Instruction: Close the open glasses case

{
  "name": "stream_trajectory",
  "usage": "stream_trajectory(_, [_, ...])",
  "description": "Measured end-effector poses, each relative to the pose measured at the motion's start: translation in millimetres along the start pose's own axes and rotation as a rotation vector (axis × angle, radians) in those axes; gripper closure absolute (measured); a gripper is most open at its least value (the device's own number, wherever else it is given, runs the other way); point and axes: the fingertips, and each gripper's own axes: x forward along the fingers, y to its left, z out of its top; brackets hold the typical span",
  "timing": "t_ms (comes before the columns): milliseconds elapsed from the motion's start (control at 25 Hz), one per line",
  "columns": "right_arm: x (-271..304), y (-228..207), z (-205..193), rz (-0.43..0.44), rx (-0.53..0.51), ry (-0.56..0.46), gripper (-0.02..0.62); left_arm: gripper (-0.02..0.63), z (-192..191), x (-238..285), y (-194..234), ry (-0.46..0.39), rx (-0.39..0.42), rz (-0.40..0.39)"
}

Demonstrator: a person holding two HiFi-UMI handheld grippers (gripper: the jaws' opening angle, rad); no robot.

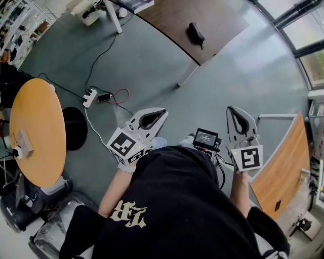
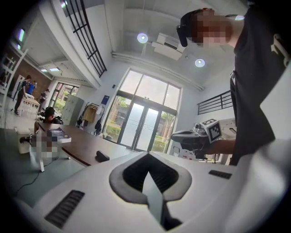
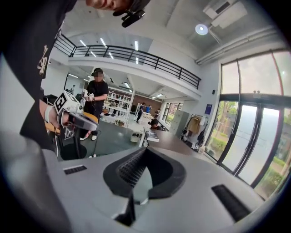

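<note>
Dark case (image 1: 196,34) on brown table (image 1: 167,23)

Dark glasses case (image 1: 196,34) on brown table (image 1: 163,14)

The case (image 1: 196,34) lies on the far table (image 1: 167,20), close to its near edge and well apart from both grippers. A book (image 1: 135,5) lies at that table's left end. A power strip (image 1: 90,97) lies on the floor (image 1: 243,71), between the far table and the person (image 1: 177,202) and off to the left. The round table (image 1: 38,116) stands at the left with a box (image 1: 23,144) at its near left edge. A round base (image 1: 76,129) sits on the floor just right of it. The left gripper (image 1: 161,114) and right gripper (image 1: 233,111) are side by side above the floor, with a screen (image 1: 206,137) between them. Another table (image 1: 281,174) stands right of the right gripper.
</note>
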Motion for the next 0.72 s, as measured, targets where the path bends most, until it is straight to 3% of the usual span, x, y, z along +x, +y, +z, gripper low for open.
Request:
stream_trajectory(280, [-18,-20,-13,0.093,0.074,-0.046,0.607,0.6,2,34,-34,0.002,0.011,0.02])
stream_trajectory(440, [-38,-42,-26,0.09,0.157,-0.075,0.607,0.6,-2,63,-63,0.023,0.016,0.0])
stream_trajectory(720, [-59,-71,-58,0.072,0.189,-0.047,0.607,0.6,2,105,-94,0.029,0.05,-0.009])
